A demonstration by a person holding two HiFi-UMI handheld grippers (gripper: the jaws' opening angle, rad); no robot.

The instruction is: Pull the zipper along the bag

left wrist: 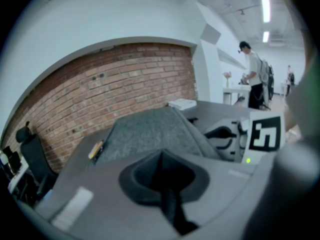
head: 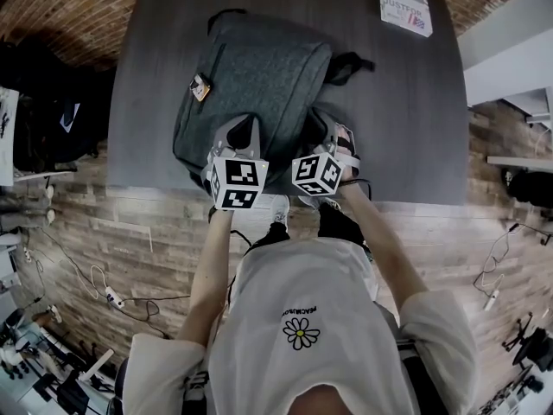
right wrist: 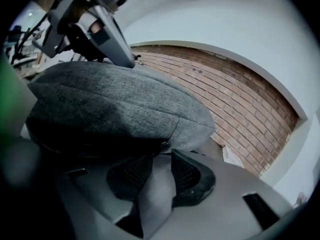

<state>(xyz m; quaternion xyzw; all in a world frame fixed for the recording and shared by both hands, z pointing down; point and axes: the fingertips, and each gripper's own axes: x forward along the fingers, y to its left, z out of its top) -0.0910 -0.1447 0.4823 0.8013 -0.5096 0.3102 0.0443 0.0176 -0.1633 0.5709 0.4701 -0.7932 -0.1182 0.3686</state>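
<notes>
While the bag [head: 251,76] lies on the table [head: 151,102], the left gripper [left wrist: 161,164] is clenched, seemingly empty, at its near edge. The right gripper [right wrist: 159,171] holds its jaws apart at the zipper [right wrist: 163,145]; next they should pinch it.

Rough matt cloth bag [head: 255,76] on smooth matt table [head: 415,111].

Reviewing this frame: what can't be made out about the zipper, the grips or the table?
Zipper pull: head view, the left gripper and right gripper cover the backpack's near edge; right gripper view, that seam lies in shadow.
Whether the shut left gripper pinches fabric: left gripper view, dark pads meet, nothing tells.
Booklet: head view, cut by top edge.
</notes>
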